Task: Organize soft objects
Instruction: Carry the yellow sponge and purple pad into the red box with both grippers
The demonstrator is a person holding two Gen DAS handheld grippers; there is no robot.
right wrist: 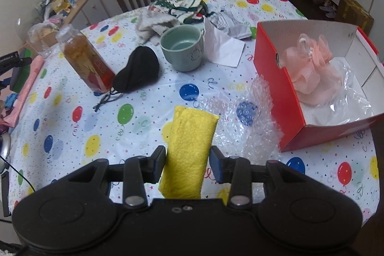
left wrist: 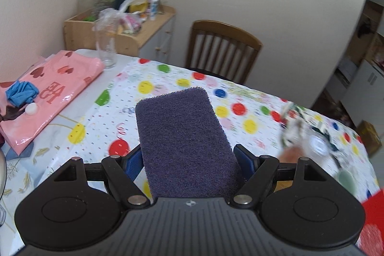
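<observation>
My left gripper [left wrist: 189, 157] has a purple scouring pad [left wrist: 182, 143] pinched between its blue fingers [left wrist: 244, 160], closed tight on both long edges, and the pad is lifted above the table. On my right, the gripper [right wrist: 187, 162] brackets a folded yellow sponge cloth [right wrist: 189, 152]; the left finger touches it, but I see a sliver of gap at the other side, so I can't say for sure it's clamped.

Around the yellow cloth: crumpled bubble wrap [right wrist: 249, 126] just to its right, and beyond that the red cardboard box [right wrist: 273, 78] with one pink mesh bath puff [right wrist: 309, 71] inside on clear plastic. Ahead sit one pale green mug [right wrist: 182, 49], a black eye mask [right wrist: 139, 71] beside a bottle of amber liquid [right wrist: 86, 59], a white tissue [right wrist: 223, 47], and a heap of towels and patterned cloths [right wrist: 177, 13] near the far edge.

From the left camera, a pink heart-print bag [left wrist: 50, 92] with a blue rag [left wrist: 21, 92] on it, and one empty glass [left wrist: 106, 42]. The right side there is motion-blurred.

The table wears a balloon-print cloth [right wrist: 72, 136]. One wooden chair [left wrist: 220, 49] stands behind it, with a cluttered wooden shelf unit [left wrist: 124, 37] against the cream wall.
</observation>
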